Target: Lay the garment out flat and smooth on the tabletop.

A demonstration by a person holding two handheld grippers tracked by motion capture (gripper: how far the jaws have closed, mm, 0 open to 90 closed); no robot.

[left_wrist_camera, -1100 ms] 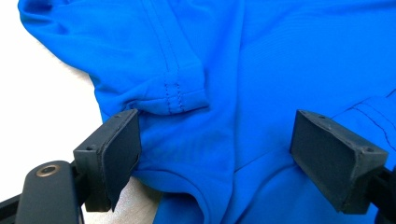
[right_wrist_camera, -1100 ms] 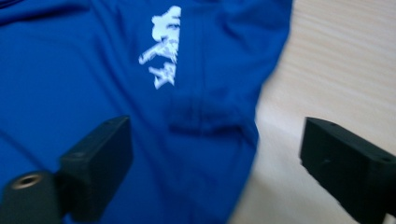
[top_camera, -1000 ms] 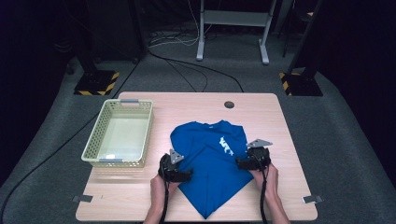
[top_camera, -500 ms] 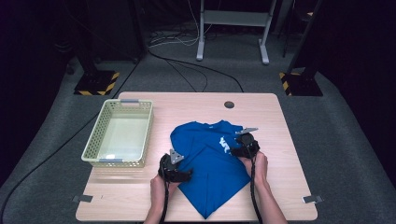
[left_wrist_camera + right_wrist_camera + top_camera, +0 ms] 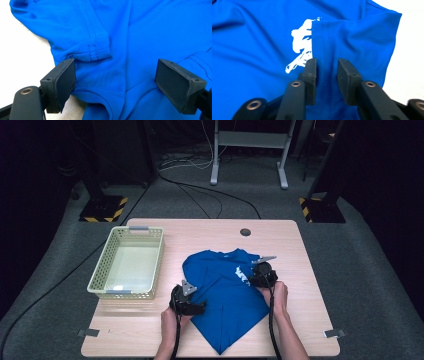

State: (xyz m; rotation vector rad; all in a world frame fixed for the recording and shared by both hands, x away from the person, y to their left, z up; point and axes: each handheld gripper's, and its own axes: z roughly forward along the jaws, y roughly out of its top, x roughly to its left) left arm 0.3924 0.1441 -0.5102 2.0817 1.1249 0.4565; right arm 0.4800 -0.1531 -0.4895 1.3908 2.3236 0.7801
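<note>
While our right gripper (image 5: 325, 72) draws its fingers (image 5: 310, 75) narrow around a folded edge of the blue T-shirt (image 5: 227, 295), a strip of fabric with a stitched seam stands between them; they have just been closing, and a small gap shows on either side of the cloth, so we cannot yet call it a firm pinch. Our left gripper (image 5: 123, 82) has its fingers (image 5: 63, 81) spread wide over the shirt, one near a hemmed sleeve end, the other farther across the cloth, gripping nothing.

Out from the fingers, the T-shirt lies flat on the wooden surface (image 5: 295, 245), near the front and right of centre. In the high view its right side appears already folded in over the white chest print (image 5: 300, 52), whose right part is covered by the turned edge. The lower end tapers to a point toward the near edge, so the shape looks partly folded and uneven.

Left of the shirt, apart from it, stands a pale green basket (image 5: 100, 280) with nothing in it.

We judge the folding to be underway but early: one side is turned in, the left sleeve side remains to be folded, the length is yet to be doubled, and the shirt probably ends up in the basket.
</note>
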